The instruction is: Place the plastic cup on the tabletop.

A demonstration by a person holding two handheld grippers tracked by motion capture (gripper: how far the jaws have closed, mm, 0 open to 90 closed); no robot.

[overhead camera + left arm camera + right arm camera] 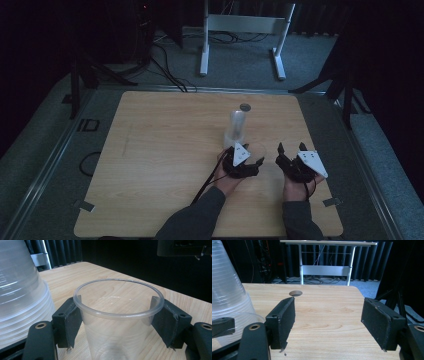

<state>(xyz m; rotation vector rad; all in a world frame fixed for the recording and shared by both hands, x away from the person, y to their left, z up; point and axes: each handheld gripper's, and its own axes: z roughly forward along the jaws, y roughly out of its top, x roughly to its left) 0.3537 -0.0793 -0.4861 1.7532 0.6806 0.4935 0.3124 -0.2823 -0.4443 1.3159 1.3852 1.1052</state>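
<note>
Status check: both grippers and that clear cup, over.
Left gripper shut on clear cup, upright beside the cup stack. Right gripper open, empty. Nothing in the way.

Light wooden table: stack of clear cups, single cup, seemingly standing.

A clear plastic cup stands upright on the wooden table between the left gripper jaws — pads touching its sides just under the rim — beside a cup stack.
</note>
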